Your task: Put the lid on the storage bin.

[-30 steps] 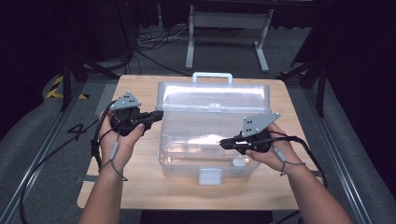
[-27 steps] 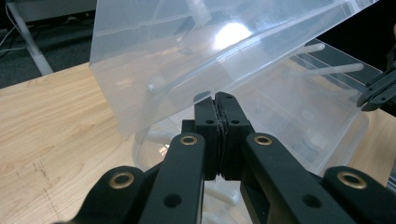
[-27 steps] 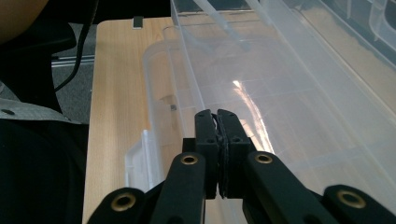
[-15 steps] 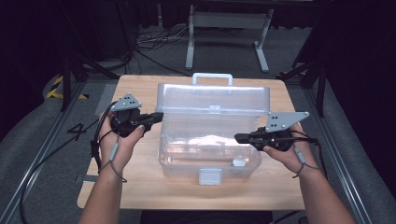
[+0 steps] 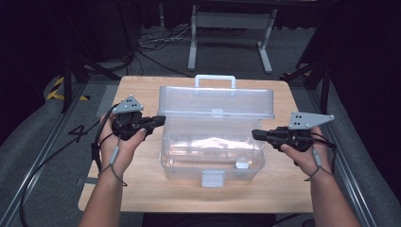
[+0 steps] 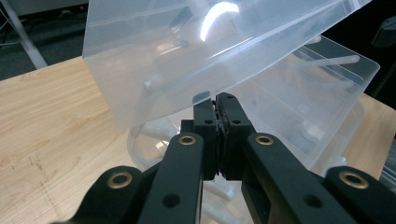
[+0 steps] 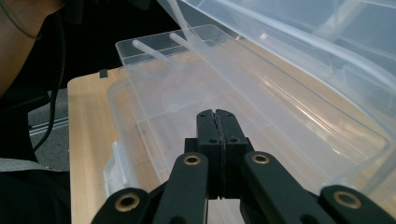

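A clear plastic box (image 5: pixel 213 158) stands mid-table with its lid (image 5: pixel 217 101) lifted part way. My left gripper (image 5: pixel 160 119) is shut with nothing between its jaws, and its tips sit at the box's left side. In the left gripper view, the left gripper (image 6: pixel 215 100) lies right under the lid's (image 6: pixel 187 56) lower edge, seemingly touching it. My right gripper (image 5: pixel 255 135) is shut and empty beside the box's right wall. In the right gripper view, the right gripper (image 7: pixel 215 114) points across the rim into the box (image 7: pixel 177 98), below the lid (image 7: pixel 303 42).
The wooden table (image 5: pixel 142 90) has bare strips left and right of the box. A white latch (image 5: pixel 213 178) hangs at the box front and a small white piece (image 5: pixel 243 164) lies inside. A metal stand (image 5: pixel 231 23) and cables (image 5: pixel 151 42) are on the floor behind.
My right gripper has drawn back to the right, from over the box's front right part to beside its right wall. The left gripper has stayed at the lid's left edge.
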Tool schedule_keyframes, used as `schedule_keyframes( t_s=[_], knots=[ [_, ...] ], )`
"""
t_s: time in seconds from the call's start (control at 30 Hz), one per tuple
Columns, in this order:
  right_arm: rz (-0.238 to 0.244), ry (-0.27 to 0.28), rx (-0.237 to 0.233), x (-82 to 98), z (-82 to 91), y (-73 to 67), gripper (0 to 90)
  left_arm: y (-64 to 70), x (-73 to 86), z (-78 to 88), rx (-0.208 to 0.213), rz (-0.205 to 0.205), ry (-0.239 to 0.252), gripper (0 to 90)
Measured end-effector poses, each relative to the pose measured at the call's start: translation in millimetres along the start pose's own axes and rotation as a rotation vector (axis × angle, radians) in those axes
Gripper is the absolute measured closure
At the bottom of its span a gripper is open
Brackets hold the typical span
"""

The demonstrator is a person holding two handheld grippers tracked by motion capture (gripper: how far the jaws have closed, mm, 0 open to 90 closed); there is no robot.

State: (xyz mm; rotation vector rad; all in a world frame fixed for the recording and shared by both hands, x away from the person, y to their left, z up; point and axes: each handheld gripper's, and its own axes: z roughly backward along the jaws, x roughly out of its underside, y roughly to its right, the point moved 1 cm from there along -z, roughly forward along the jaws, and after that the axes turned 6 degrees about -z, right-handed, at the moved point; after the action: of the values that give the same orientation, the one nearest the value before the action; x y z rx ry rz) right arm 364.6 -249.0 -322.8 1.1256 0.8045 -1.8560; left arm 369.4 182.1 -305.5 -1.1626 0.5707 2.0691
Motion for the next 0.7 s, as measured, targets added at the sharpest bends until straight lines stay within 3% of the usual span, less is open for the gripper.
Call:
schedule_keyframes(
  t_s=[0.3, 0.7],
  knots=[
    [-0.043, 0.009, 0.050, 5.2, 6.3, 7.1, 90.0, 1.8, 2.7, -1.6, 0.029, 0.000, -0.032, 87.3],
    [-0.075, 0.005, 0.072, 9.5, 10.0, 12.6, 90.0, 2.7, 6.3, -1.5, 0.060, 0.004, -0.071, 86.8]
  ],
)
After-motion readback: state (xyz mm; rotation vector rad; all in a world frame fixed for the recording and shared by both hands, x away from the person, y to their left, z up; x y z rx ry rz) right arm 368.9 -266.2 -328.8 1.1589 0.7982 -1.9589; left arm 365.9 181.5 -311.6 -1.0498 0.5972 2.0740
